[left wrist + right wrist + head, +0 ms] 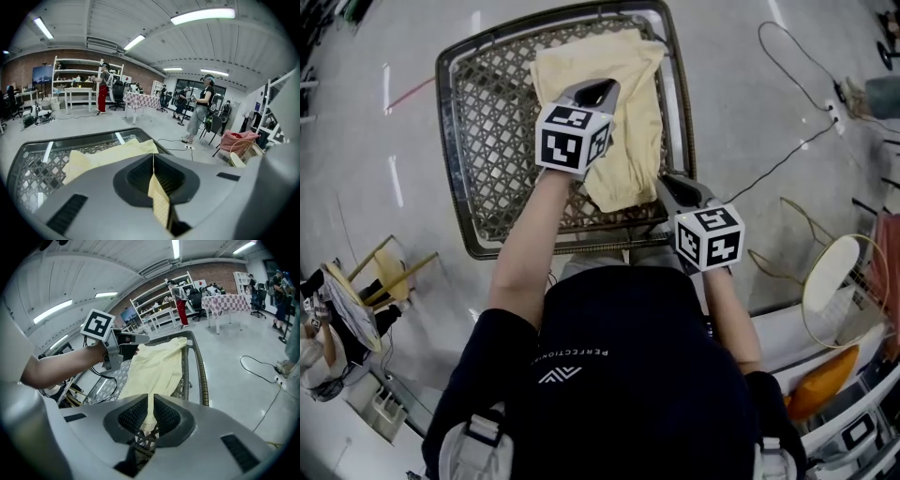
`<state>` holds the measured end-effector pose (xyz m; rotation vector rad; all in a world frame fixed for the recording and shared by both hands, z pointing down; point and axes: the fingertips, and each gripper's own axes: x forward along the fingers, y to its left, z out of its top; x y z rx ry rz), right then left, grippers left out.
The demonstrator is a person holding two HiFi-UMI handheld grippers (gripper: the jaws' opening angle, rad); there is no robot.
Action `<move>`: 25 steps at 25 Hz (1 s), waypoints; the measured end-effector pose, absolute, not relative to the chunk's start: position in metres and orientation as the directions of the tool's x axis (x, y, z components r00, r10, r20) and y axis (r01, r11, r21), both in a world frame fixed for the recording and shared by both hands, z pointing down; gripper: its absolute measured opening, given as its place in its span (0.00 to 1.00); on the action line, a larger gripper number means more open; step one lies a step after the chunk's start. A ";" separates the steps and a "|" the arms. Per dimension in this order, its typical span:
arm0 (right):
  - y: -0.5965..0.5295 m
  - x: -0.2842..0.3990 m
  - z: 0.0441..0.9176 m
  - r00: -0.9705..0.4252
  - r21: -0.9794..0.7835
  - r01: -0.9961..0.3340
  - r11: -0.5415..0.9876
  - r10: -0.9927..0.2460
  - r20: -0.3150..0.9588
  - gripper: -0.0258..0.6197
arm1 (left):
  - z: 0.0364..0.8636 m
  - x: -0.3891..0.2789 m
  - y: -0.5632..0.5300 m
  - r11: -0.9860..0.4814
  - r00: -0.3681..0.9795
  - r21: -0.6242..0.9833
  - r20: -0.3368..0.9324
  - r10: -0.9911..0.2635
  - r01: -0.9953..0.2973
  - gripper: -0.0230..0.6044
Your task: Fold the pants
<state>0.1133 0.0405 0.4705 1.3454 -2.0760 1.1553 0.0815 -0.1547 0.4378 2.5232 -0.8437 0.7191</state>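
Pale yellow pants (628,122) lie along the right half of a lattice-topped table (492,141), partly lifted. My left gripper (598,92) is over the middle of the pants, shut on a fold of the cloth; in the left gripper view the yellow fabric (158,197) shows pinched between its closed jaws (153,161). My right gripper (671,184) is at the table's near right edge, shut on the pants' near end. In the right gripper view the cloth (157,364) runs up from its jaws (151,404) towards the left gripper (133,339).
The table's metal rim (202,376) runs along the right side of the pants. A cable (787,159) crosses the floor to the right. A round cream chair (830,277) stands at the right and a wooden stand (389,272) at the left. People (201,110) stand far off.
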 end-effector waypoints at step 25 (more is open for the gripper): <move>0.052 0.065 0.467 -0.527 -0.389 -0.849 0.359 -0.502 0.686 0.11 | 0.488 -0.021 0.022 -0.786 0.687 0.294 0.695 -0.214 -0.543 0.06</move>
